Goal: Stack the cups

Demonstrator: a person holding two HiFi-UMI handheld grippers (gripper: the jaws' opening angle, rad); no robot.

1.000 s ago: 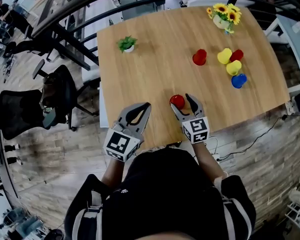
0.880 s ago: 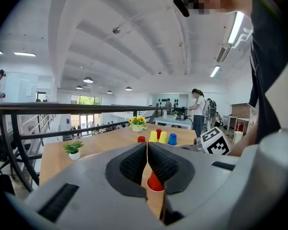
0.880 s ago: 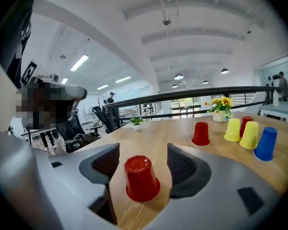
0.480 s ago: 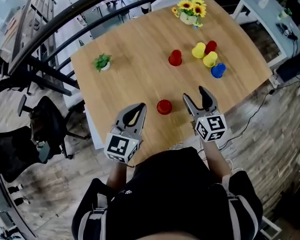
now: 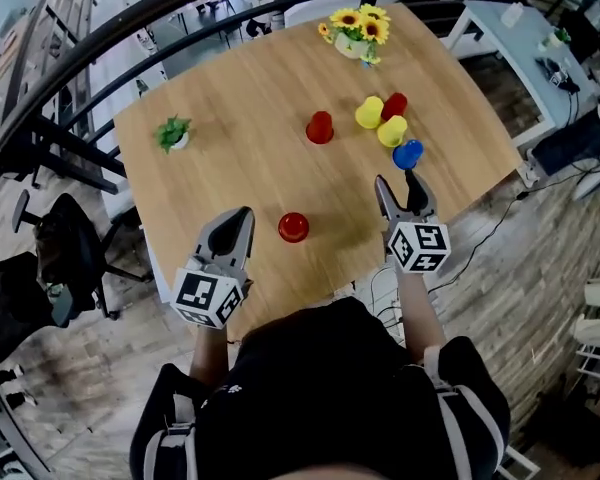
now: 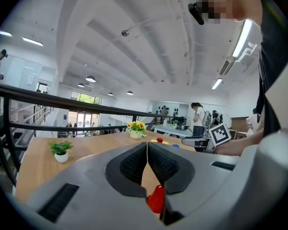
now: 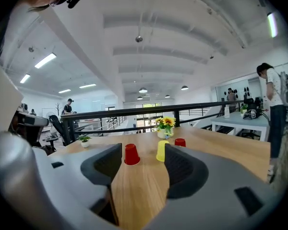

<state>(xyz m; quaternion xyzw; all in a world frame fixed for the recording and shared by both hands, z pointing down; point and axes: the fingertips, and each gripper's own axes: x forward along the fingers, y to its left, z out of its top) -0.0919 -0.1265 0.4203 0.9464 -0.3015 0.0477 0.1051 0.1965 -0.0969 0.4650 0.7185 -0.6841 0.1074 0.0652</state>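
On the wooden table (image 5: 230,98) a red cup (image 5: 293,227) stands upside down near the front edge, between my two grippers and touching neither. Through the gap under the left pads the same red cup (image 6: 157,199) shows. My left gripper (image 5: 242,215) is shut, pads together with nothing held (image 6: 147,147). To the right, my right gripper (image 5: 396,182) is open and empty (image 7: 138,164), just short of the blue cup (image 5: 408,154). Farther back stand another red cup (image 5: 320,127) (image 7: 131,154), two yellow cups (image 5: 370,112) (image 5: 391,130) and a third red cup (image 5: 394,105).
A sunflower pot (image 5: 352,36) stands at the table's far edge, and a small green plant (image 5: 172,133) at the back left. A black railing (image 5: 100,58) runs behind the table. Office chairs (image 5: 50,258) are on the floor at left, cables at right.
The red cup that sat between the right gripper's jaws now stands free on the table. The right gripper has moved right and forward, toward the blue cup. The left gripper stays shut.
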